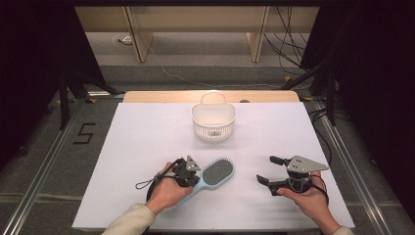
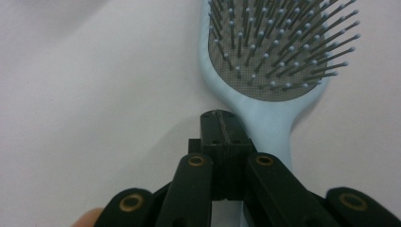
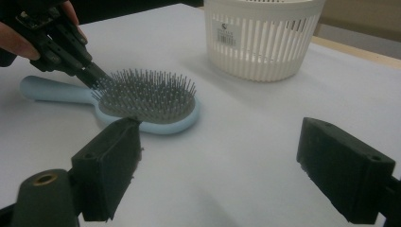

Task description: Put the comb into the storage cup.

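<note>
Left gripper (image 2: pixel 222 124) nearest the lens in the left gripper view: jaws pressed together, tips down at the neck of the pale blue plastic paddle hairbrush (image 2: pixel 279 61) with grey pad and bristles. Whether the handle is actually pinched between them, cannot tell. Brush lies flat on the white desk (image 1: pixel 147 142), bristles up, long axis diagonal, handle toward the person's left hand (image 1: pixel 166 192), head pointing up-right. Left gripper is right on it; right gripper (image 1: pixel 266 170) stands well apart to the right, jaws spread wide, holding nothing. White slatted plastic basket with handle (image 1: pixel 214 120) sits farther back, beyond the brush head, open top. Nothing lies between brush and basket. Likely next: lift by the handle, carry forward.
</note>
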A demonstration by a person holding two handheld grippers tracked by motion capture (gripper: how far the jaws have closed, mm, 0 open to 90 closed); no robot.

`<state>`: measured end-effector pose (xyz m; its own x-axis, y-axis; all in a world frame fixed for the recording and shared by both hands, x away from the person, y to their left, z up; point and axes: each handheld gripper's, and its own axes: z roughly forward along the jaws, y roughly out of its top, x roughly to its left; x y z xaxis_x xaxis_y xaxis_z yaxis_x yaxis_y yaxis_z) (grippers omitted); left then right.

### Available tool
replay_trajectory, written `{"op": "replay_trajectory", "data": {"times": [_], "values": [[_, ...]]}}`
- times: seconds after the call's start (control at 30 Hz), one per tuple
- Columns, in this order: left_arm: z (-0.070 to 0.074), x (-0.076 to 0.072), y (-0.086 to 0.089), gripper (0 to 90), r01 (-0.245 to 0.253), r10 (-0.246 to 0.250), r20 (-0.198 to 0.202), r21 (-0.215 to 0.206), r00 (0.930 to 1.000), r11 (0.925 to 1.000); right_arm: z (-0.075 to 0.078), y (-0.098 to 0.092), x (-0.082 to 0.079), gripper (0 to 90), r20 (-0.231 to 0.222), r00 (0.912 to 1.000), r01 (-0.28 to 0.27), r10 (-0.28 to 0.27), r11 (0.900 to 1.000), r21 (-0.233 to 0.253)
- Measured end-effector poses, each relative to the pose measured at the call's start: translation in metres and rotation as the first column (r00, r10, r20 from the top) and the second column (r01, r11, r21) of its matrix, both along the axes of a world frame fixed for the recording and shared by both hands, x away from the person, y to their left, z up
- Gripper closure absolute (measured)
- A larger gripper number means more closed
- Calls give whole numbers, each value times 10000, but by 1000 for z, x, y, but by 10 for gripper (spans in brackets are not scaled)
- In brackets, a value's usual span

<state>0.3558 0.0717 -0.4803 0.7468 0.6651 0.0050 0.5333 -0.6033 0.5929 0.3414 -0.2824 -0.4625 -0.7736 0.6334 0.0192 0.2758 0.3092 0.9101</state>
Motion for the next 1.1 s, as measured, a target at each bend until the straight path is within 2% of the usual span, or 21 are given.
{"op": "replay_trajectory", "data": {"times": [0.33, 0.43, 0.53, 0.67, 0.77, 0.9, 1.03, 1.1], "values": [[1, -2, 0, 891, -64, 63, -80, -42, 9999, 10000, 0, 0, 0, 156, 2, 10000, -11, 11, 10000, -22], [1, -1, 3, 840, -61, 62, 23, -53, 10000, 10000, 0, 0, 0, 156, 7, 10000, -15, 15, 10000, -22], [5, 0, 7, 716, -47, 53, 351, -190, 9994, 9998, 0, 0, 0, 156, -3, 10000, -40, 40, 10000, -24], [14, 2, 17, 501, -382, 413, 536, -584, 9977, 9976, 0, 0, -1, 156, 0, 10000, -46, 46, 10000, -26], [20, 2, 26, 355, -553, 608, 764, -718, 9952, 9959, 0, 1, -1, 156, 4, 10000, -59, 59, 10000, -27], [25, 0, 35, 157, -524, 627, 974, -1055, 9933, 9930, 0, 1, -1, 157, 28, 10000, -77, 77, 10000, -21], [24, -2, 41, 19, -343, 492, 1108, -1327, 9926, 9906, 0, 1, -1, 157, 43, 10000, -77, 77, 10000, -15], [23, -3, 44, 0, -361, 537, 1139, -1507, 9920, 9879, 1, 1, -1, 157, 58, 10000, -61, 62, 10000, -6]]}}
